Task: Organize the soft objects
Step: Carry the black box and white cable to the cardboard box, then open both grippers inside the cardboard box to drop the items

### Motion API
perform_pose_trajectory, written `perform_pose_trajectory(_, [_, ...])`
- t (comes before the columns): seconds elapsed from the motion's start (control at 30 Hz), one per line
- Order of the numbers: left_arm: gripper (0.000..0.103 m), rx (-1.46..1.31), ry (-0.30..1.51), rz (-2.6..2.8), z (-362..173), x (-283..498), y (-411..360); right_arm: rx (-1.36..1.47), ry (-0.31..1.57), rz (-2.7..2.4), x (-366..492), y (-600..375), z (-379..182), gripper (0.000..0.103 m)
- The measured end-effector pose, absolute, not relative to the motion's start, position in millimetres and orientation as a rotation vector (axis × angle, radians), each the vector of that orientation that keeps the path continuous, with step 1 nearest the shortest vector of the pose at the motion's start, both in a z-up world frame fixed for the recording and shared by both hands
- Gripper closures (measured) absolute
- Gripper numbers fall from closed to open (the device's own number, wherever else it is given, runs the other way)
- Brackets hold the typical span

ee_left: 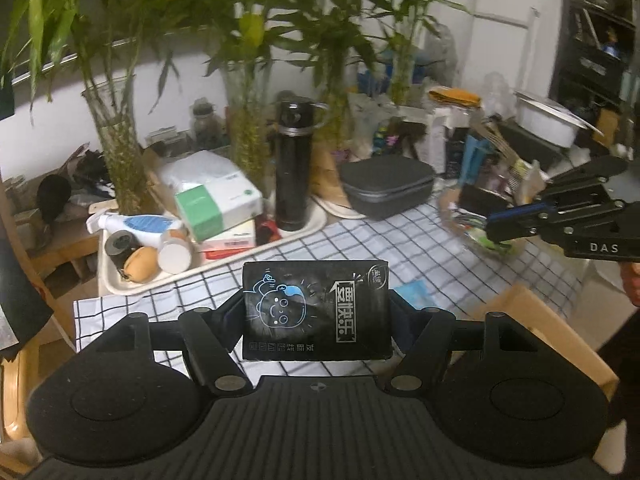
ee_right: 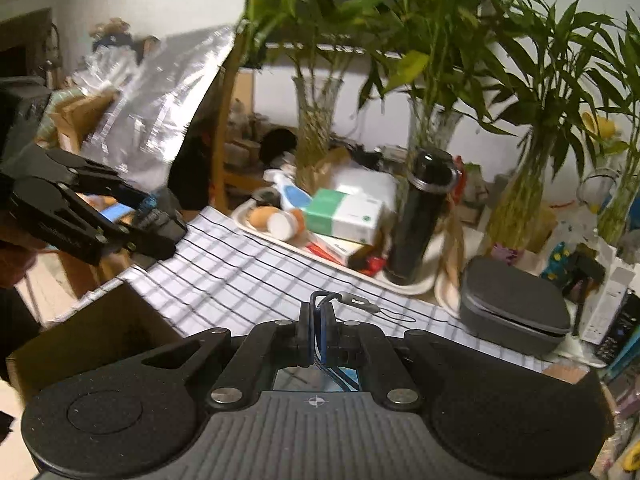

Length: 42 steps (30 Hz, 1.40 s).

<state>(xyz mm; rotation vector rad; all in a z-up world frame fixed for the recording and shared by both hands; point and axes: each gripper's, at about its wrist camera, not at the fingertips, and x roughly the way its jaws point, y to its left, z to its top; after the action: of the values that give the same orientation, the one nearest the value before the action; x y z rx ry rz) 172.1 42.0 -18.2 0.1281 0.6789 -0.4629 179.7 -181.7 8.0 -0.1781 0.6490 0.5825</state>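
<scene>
A black tissue pack (ee_left: pixel 320 320) with a blue cartoon face and white lettering sits squarely between the fingers of my left gripper (ee_left: pixel 316 300), held off the checked tablecloth (ee_left: pixel 400 240). In the right wrist view that left gripper (ee_right: pixel 164 224) hovers at the left, over the cloth's near corner. My right gripper (ee_right: pixel 319 316) is shut on a thin braided cord (ee_right: pixel 320 300); its grey tag and loop (ee_right: pixel 360 302) trail forward over the cloth. In the left wrist view the right gripper (ee_left: pixel 494 230) reaches in from the right edge.
An open cardboard box (ee_right: pixel 100 328) sits at the table's near edge. A cream tray (ee_left: pixel 120 284) holds a green tissue box (ee_left: pixel 216 204), bottles and a black flask (ee_left: pixel 292 168). A grey zip case (ee_left: pixel 386 186) and glass vases of bamboo (ee_left: pixel 116 148) line the back.
</scene>
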Motion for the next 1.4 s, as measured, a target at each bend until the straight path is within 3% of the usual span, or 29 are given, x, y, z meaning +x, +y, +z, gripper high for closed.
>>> perform_pose_trajectory(0.77, [0.034, 0.24, 0.839, -0.585, -40, 108, 20, -0.203, 0.722, 0.922, 96, -164, -5, 0.098])
perform_pose_trajectory(1.0, [0.028, 0.285, 0.853, -0.65, -45, 101, 17, -0.263, 0.788, 0.967, 92, -152, -16, 0.096])
perform_pose_trajectory(1.07, [0.021, 0.298, 0.845, -0.649, -45, 99, 17, -0.268, 0.801, 0.948, 94, -152, -17, 0.091])
perform_pose_trajectory(1.1, [0.02, 0.303, 0.836, -0.649, -44, 98, 18, -0.267, 0.801, 0.943, 95, -152, -18, 0.081])
perform_pose_trajectory(1.13, [0.019, 0.306, 0.83, -0.651, -44, 96, 18, -0.268, 0.796, 0.937, 95, -153, -17, 0.062])
perform_pose_trajectory(1.17, [0.018, 0.306, 0.831, -0.655, -44, 95, 19, -0.269, 0.791, 0.935, 95, -154, -17, 0.051])
perform_pose_trajectory(1.2, [0.018, 0.305, 0.834, -0.659, -44, 94, 20, -0.268, 0.783, 0.937, 95, -154, -17, 0.033])
perform_pose_trajectory(1.23, [0.018, 0.304, 0.835, -0.657, -44, 93, 20, -0.267, 0.779, 0.941, 94, -154, -17, 0.027])
perform_pose_trajectory(1.4, [0.018, 0.302, 0.852, -0.656, -43, 91, 24, -0.277, 0.788, 0.917, 97, -153, -20, 0.021])
